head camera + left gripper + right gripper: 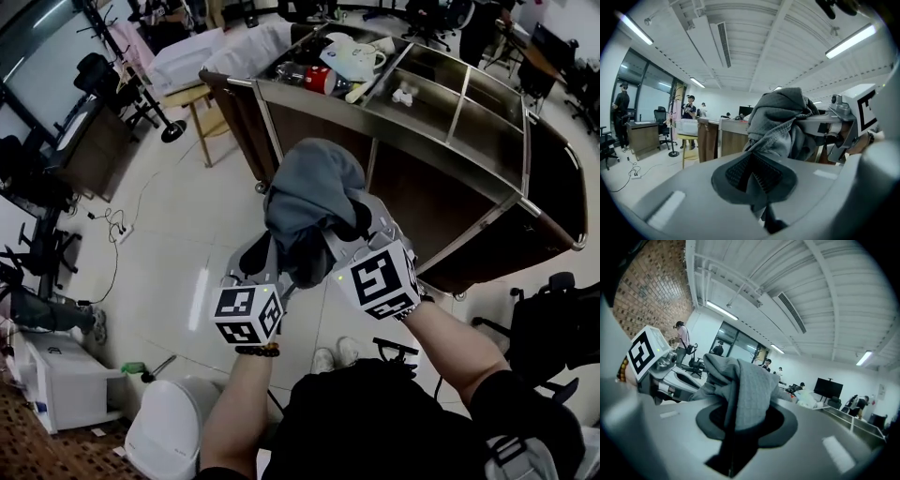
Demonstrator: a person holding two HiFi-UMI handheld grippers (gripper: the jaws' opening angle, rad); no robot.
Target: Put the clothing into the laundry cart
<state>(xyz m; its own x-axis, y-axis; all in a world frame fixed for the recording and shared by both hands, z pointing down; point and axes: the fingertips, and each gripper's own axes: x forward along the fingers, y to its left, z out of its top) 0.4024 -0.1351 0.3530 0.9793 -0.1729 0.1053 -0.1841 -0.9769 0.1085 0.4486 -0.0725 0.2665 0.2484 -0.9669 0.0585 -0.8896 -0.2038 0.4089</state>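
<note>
Left gripper view shows the left tool [752, 174] with jaws narrow, pinched on a fold of the bunched grey garment [780, 117]. The right tool [739, 420] clamps another fold, its jaws also narrow. From the head view, the garment hangs between both tools above the floor [178, 216], beside the near side of the steel laundry cart [450, 157], not in it. A bottle [317, 80] lies in the cart's far-left compartment.

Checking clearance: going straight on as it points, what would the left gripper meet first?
Beyond the grey garment it clamps, the left gripper would probably meet the laundry cart, its brown side; depth unclear.
</note>
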